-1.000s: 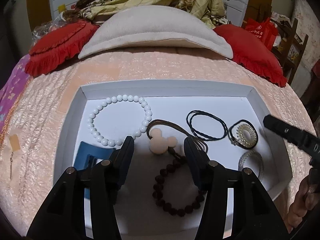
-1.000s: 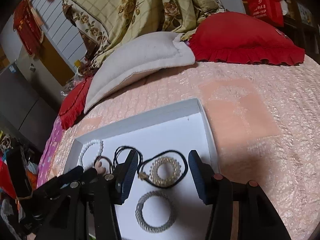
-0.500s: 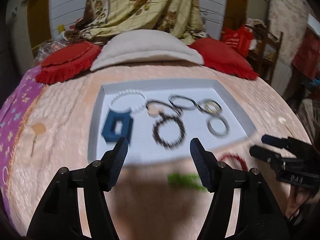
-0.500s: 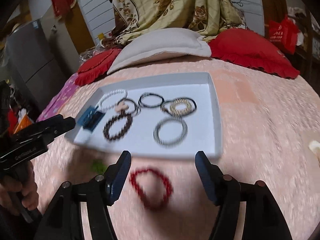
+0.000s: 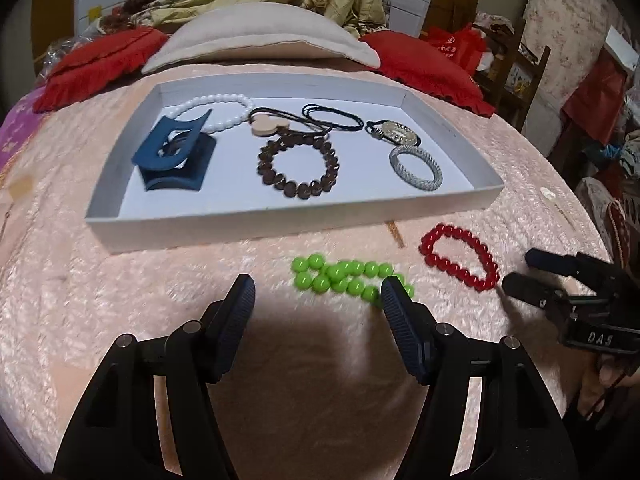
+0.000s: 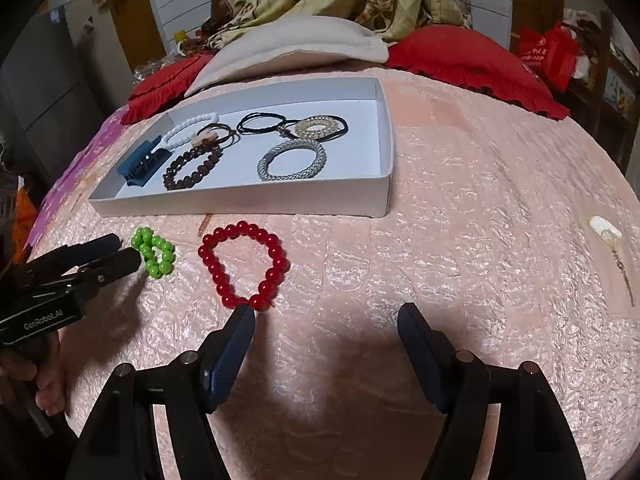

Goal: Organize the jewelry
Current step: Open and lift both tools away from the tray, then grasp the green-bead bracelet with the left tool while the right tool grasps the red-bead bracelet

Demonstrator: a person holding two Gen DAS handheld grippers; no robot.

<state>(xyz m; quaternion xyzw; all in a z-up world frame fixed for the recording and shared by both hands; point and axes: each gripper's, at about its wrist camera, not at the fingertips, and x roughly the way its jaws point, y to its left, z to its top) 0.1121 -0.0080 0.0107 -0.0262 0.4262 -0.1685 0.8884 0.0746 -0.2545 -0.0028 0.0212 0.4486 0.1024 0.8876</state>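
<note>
Two bead bracelets lie loose on the pink quilted bed, just outside the near wall of the white tray [image 5: 280,220]. The green bracelet [image 5: 348,278] is folded into a double row at about 1 o'clock from the left hand-held gripper [image 5: 318,300]; the red bracelet [image 6: 244,266] lies open as a loop at about 11 o'clock from the right hand-held gripper [image 6: 326,326], its nearest beads just beside that gripper's left fingertip.

Both grippers stand well open with nothing between the fingers, and their jaws have just been opening.

Both bracelets look light, each a run of hard, glossy round beads on a cord that is probably elastic. Judged that way, the beads would roll and slip out of a pinch on a single one, and the loop would sag and swing once lifted. The soft quilt gives under pressure, so the fingers can dig in a little. The best hold is likely across the strand, closing over two or three beads on the near side; for the green one, across both rows at once.
</note>
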